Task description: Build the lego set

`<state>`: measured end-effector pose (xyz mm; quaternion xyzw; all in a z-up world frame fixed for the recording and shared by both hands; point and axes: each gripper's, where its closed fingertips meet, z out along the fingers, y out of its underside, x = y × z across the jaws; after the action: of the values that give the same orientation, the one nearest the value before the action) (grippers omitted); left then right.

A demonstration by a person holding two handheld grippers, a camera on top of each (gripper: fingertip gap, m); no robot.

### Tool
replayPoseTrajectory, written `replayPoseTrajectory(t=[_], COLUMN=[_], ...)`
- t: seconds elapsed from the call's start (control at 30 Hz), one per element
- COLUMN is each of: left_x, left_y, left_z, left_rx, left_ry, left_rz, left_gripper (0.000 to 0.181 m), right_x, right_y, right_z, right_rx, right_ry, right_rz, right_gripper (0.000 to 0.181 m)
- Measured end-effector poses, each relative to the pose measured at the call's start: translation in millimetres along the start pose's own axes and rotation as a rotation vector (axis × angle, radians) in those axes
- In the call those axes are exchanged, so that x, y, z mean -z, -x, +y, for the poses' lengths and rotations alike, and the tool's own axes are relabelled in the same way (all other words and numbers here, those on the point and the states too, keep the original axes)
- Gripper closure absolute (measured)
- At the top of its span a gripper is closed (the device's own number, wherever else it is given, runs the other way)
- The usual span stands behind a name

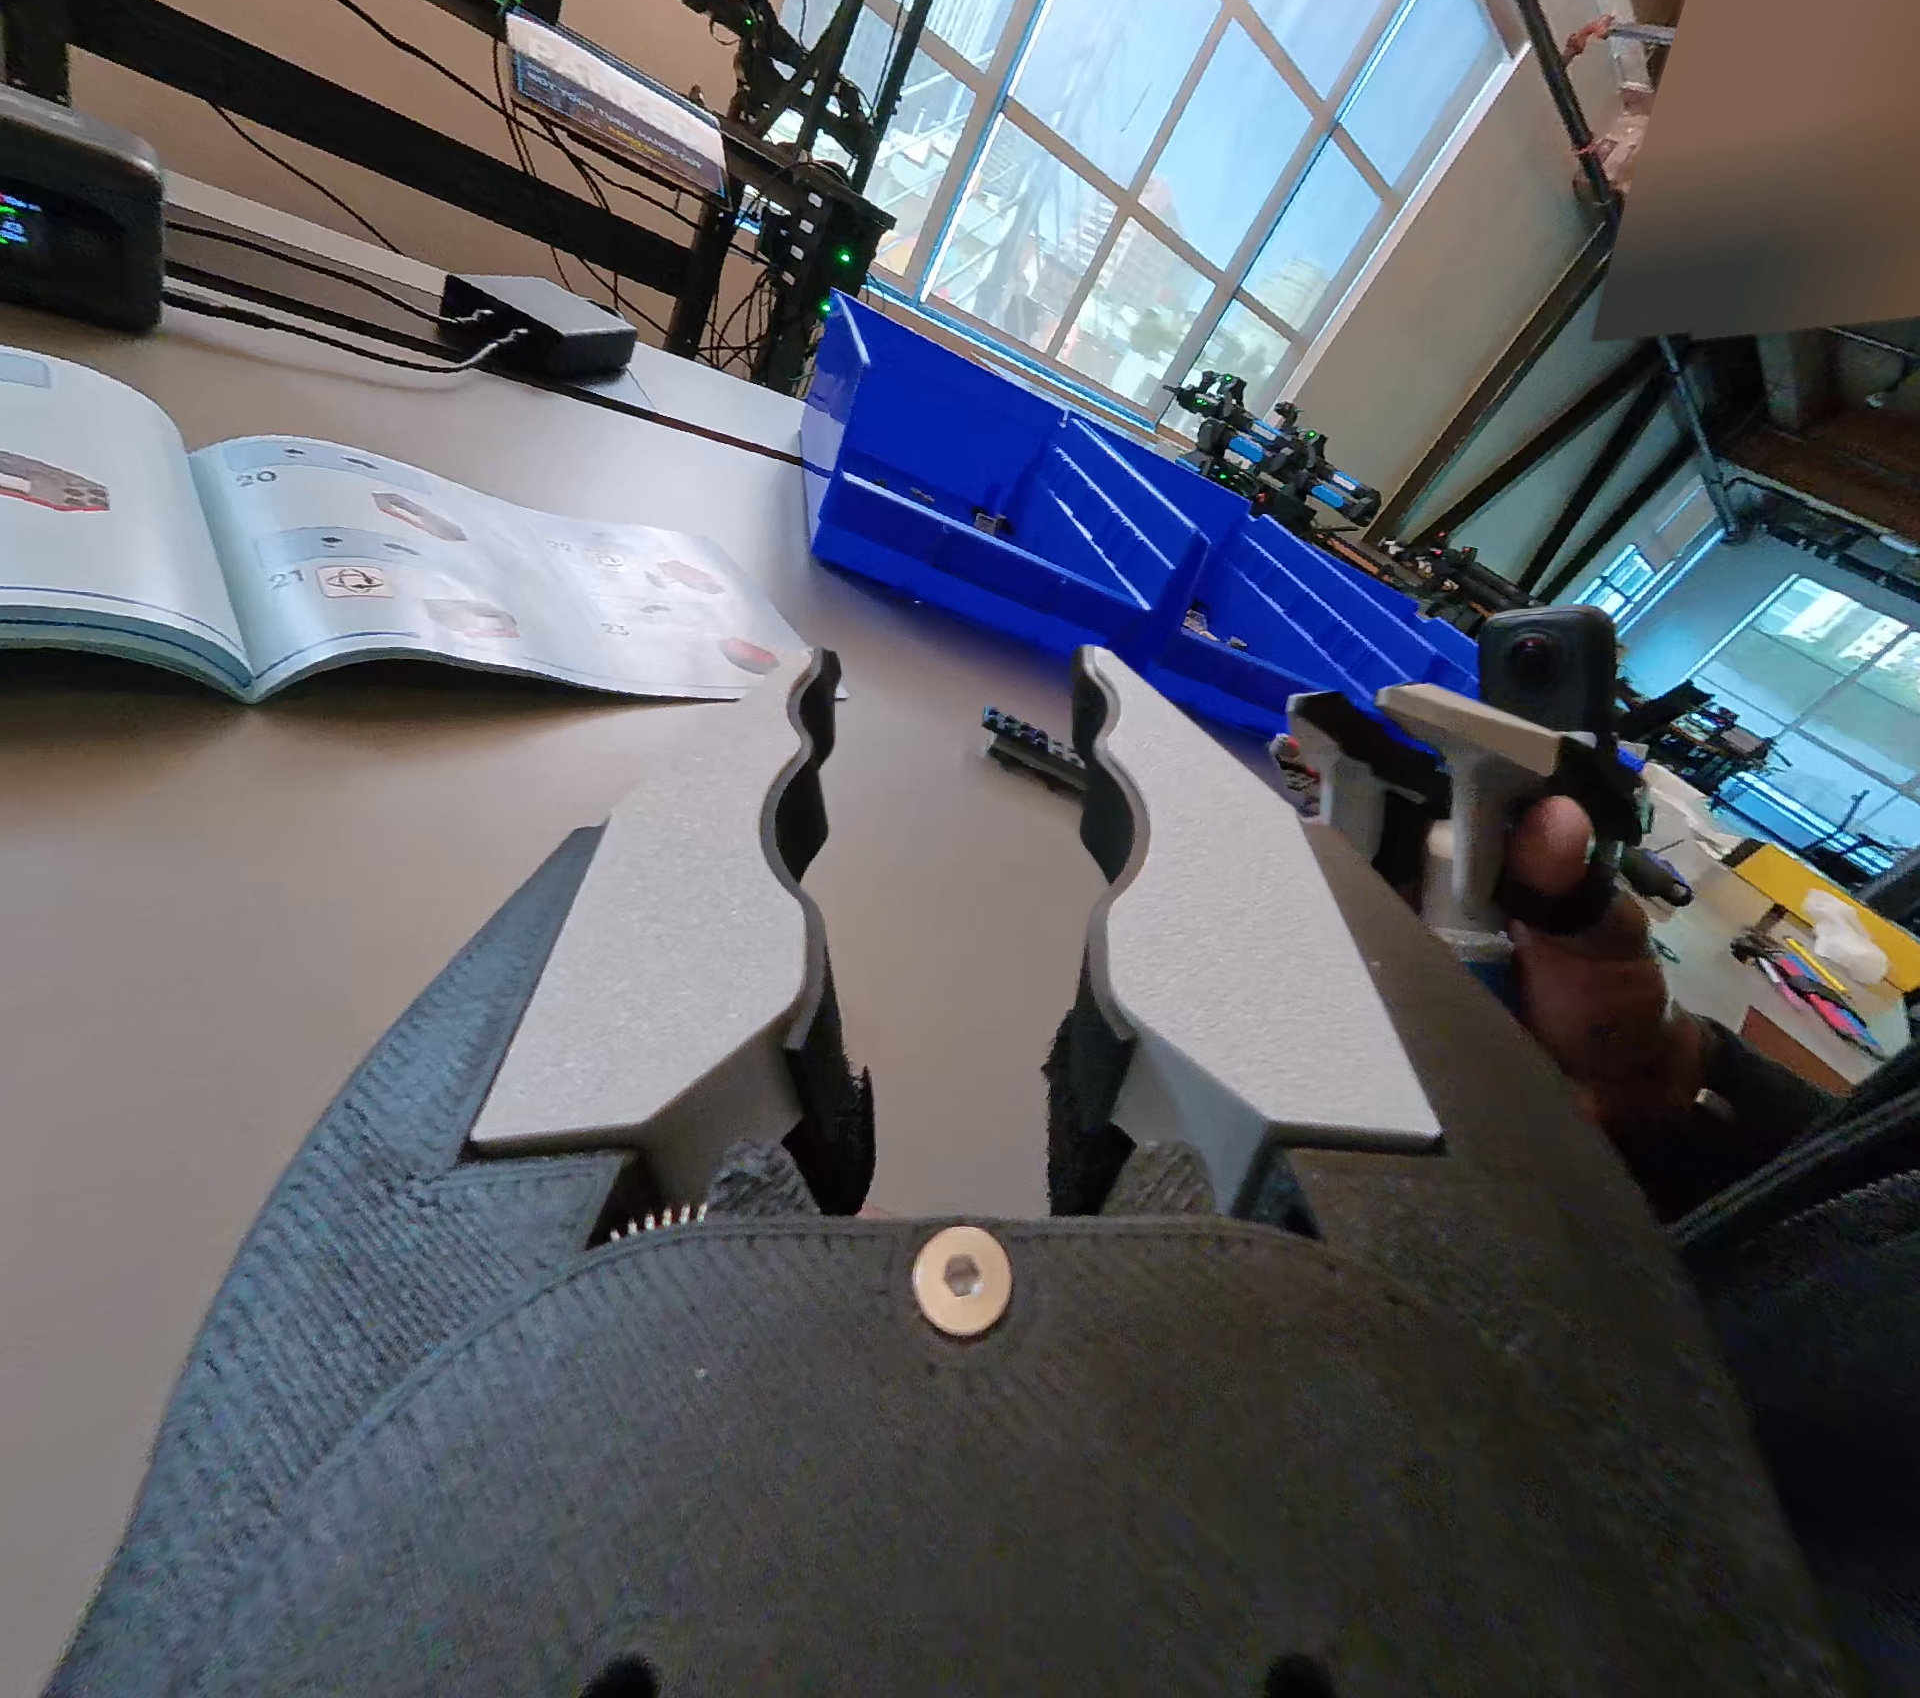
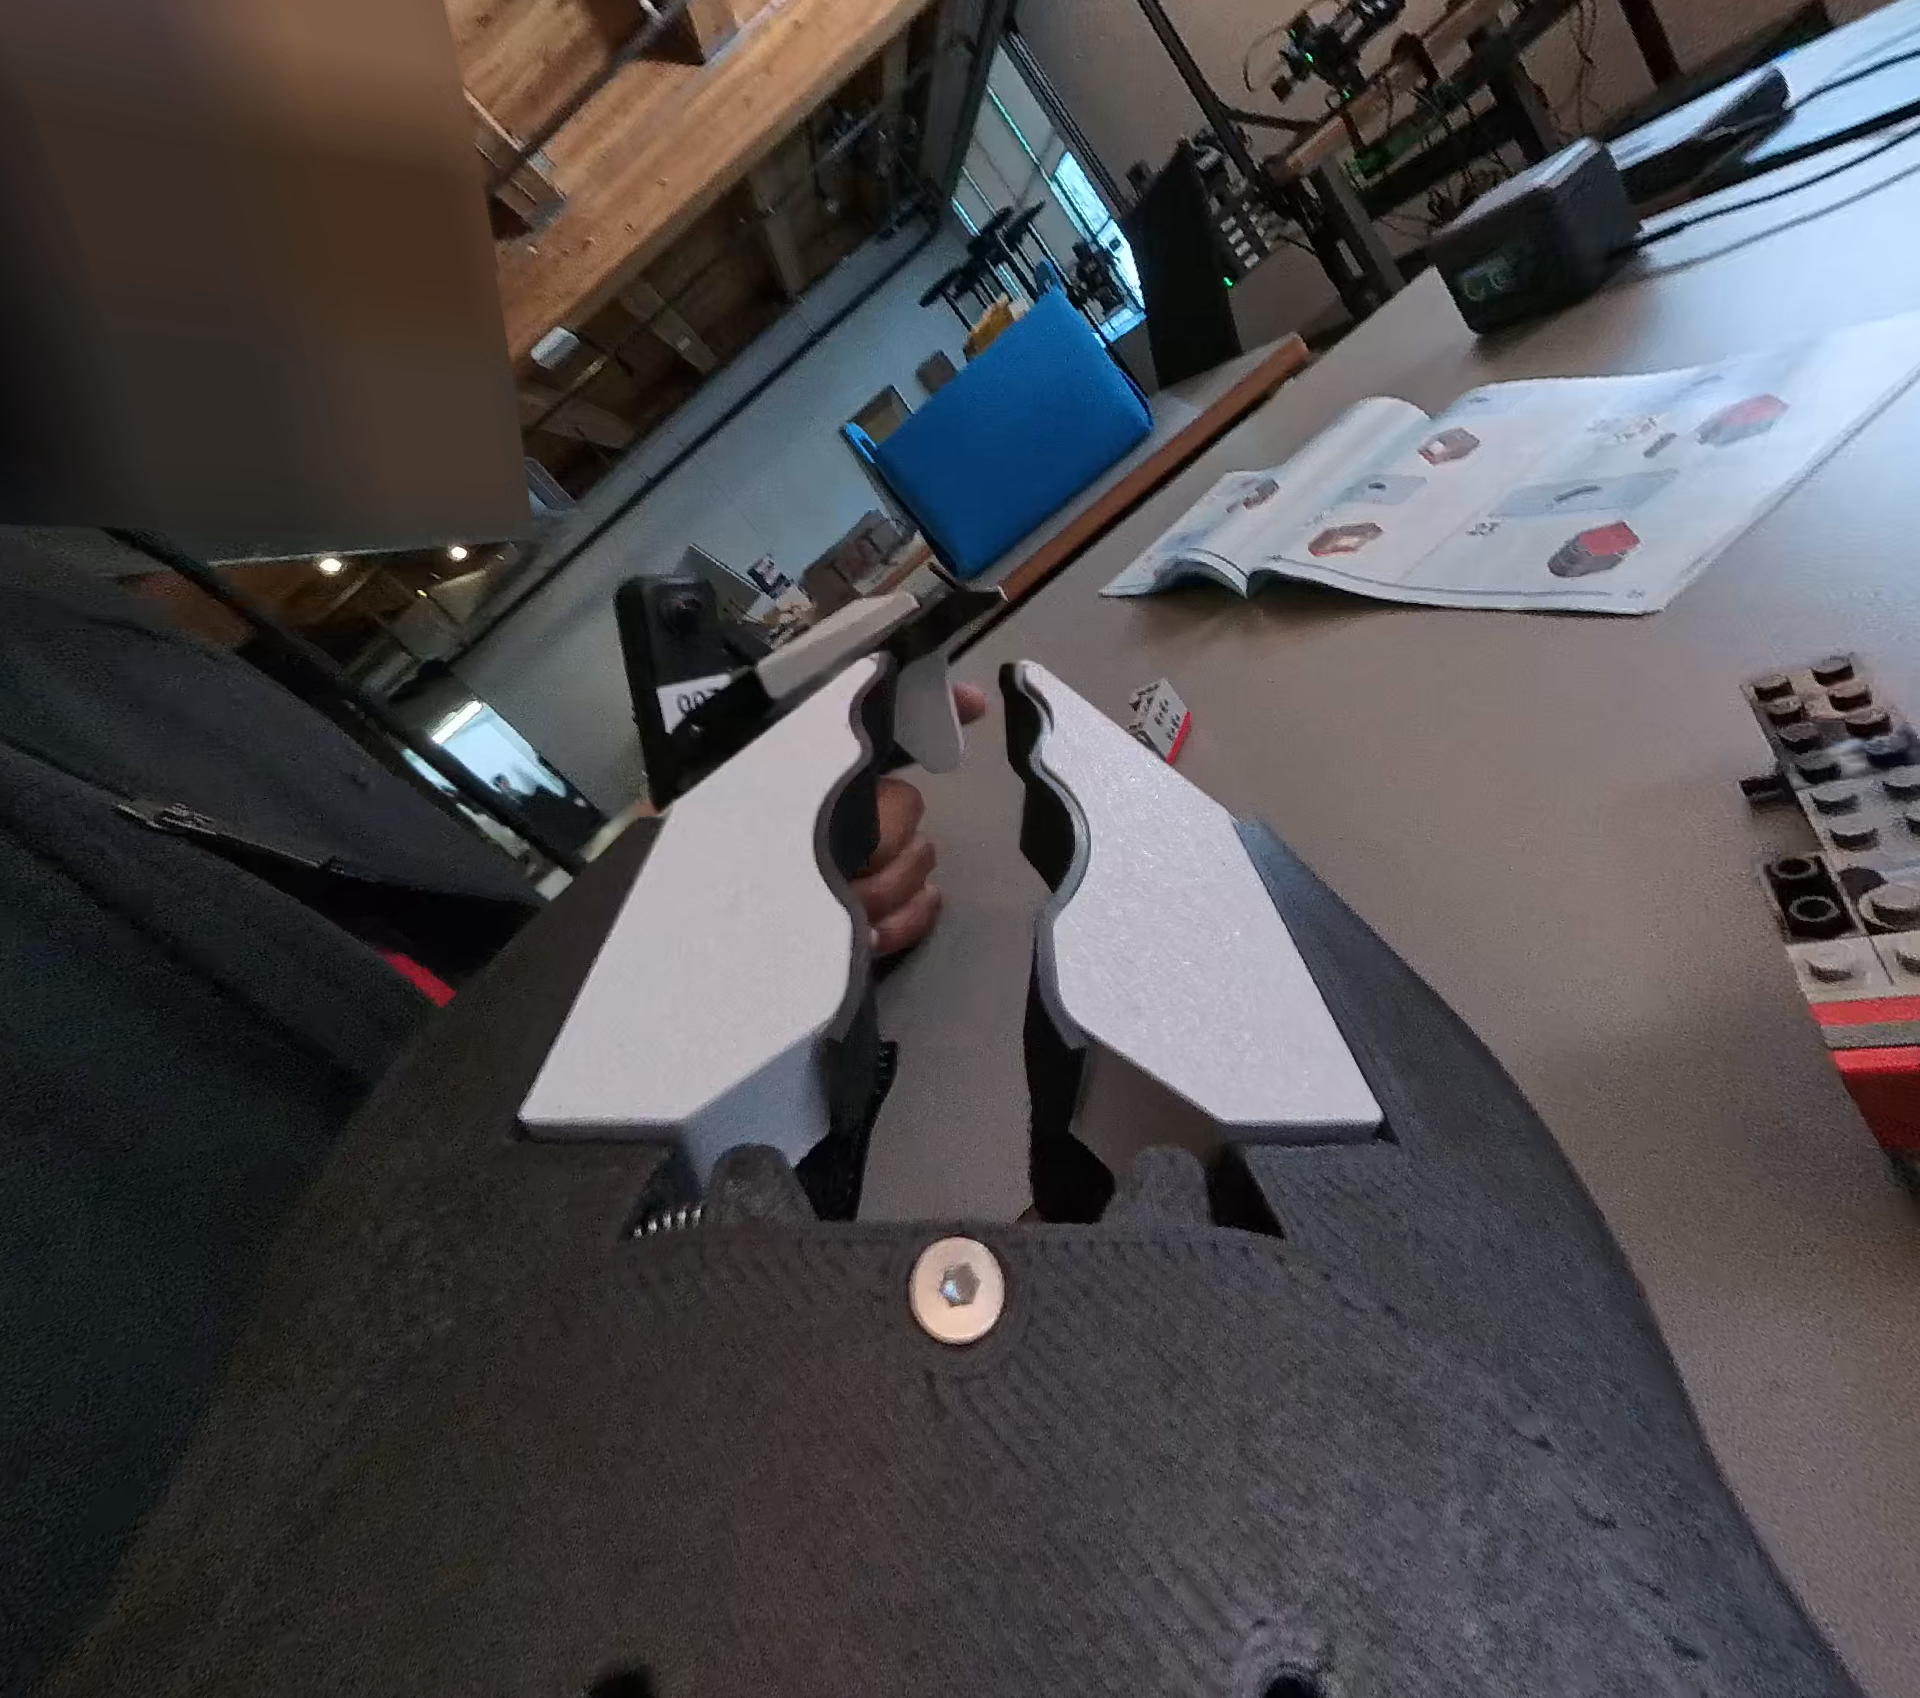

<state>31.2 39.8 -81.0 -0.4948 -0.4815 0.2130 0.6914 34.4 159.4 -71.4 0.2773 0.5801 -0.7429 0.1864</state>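
Nearest us, our left gripper point(image 1: 951, 692) hangs released above the grey table point(image 1: 312, 869), jaws apart and empty. Our right gripper point(image 2: 951, 692) is likewise unclenched, gripping nothing. Upper left of the left view lies the open instruction booklet point(image 1: 343, 568), its print not repeated; blue bins point(image 1: 997, 505) sit centre-right. At the right view's right edge rests the dark-and-red lego build point(image 2: 1839, 869); a small white piece point(image 2: 1162, 706) lies mid-frame.

Printed step numbers on the open booklet point(image 1: 343, 568).
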Motion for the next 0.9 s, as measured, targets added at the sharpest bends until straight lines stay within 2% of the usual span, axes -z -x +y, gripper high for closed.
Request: replayPoseTrajectory(t=[0.13,0.5,0.67,0.9], left_x=[0.3,2.3,-1.7,-5.9], left_y=[-2.5,-3.4,-2.0,0.7], left_z=[-2.0,-9.9,-10.0,-6.0], left_rx=[0.012,0.051,0.058,0.066], left_ry=[-0.014,-0.058,-0.049,-0.015], left_rz=[0.03,0.092,0.106,0.094], left_gripper=[0.135,0.135,0.135,0.135], right_x=[-8.1,-20.6,-39.4,-57.3], right_y=[-5.1,-16.5,-11.9,-13.6], right_z=[11.8,24.7,17.9,6.3], right_rx=[0.028,0.048,0.091,0.084], right_ry=[0.076,0.17,0.113,0.04], right_rz=[0.054,0.132,0.109,0.064], right_gripper=[0.161,0.161,0.16,0.149])
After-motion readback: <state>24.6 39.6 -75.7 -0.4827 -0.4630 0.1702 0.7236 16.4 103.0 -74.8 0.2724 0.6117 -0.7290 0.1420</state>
